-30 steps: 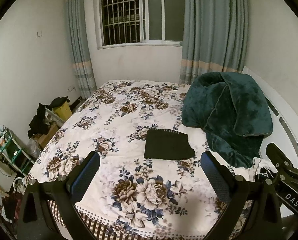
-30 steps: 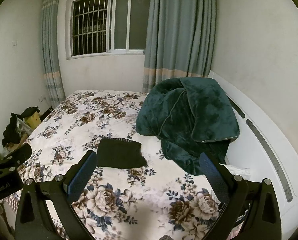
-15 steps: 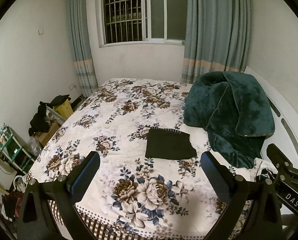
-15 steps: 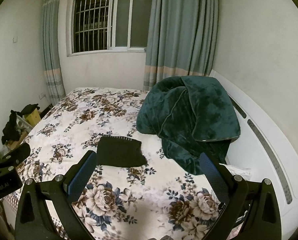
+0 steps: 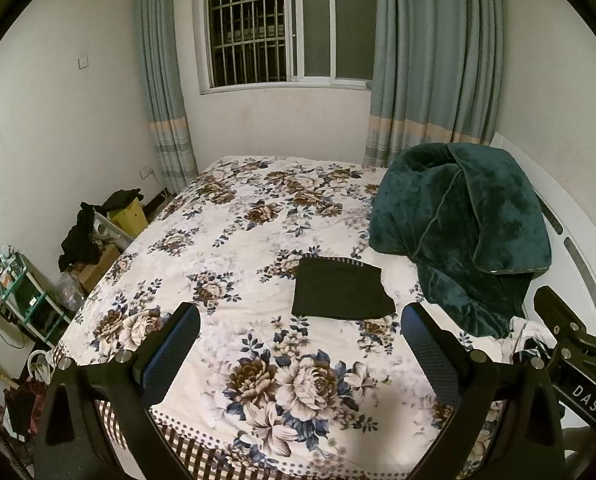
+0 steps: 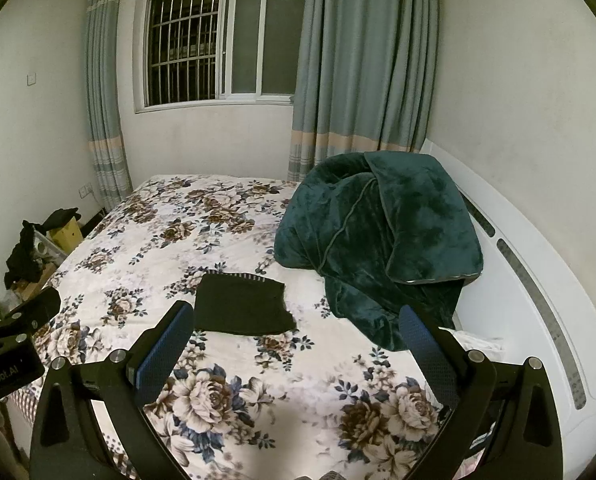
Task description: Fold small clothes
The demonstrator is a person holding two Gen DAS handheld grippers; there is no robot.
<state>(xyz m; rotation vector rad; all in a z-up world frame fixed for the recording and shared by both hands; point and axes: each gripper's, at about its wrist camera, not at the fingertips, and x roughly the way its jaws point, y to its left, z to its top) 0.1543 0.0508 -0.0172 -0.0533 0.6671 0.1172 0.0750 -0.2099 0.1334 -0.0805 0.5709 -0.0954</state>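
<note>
Bed: I see the floral bedspread (image 5: 258,240) filling most of both views, its checked edge nearest me.
Blanket: a dark green plush blanket (image 5: 465,224) is heaped on the right side, against the white headboard (image 6: 537,280); its lower folds hang just right of the garment.
Window wall: a barred window (image 5: 286,28) between grey-blue curtains (image 5: 433,56), far behind the bed.
Floor clutter: boxes and dark clothes (image 5: 78,240) beside the bed's left edge.
Garment: the folded black garment (image 5: 341,290) lies flat mid-bed, apart from both grippers.
Left gripper (image 5: 299,346): my fingers stand wide apart, holding nothing, above the near edge.
Right gripper (image 6: 294,344): likewise spread, empty; its left pad (image 6: 160,354) overlaps the garment's near corner in view.
</note>
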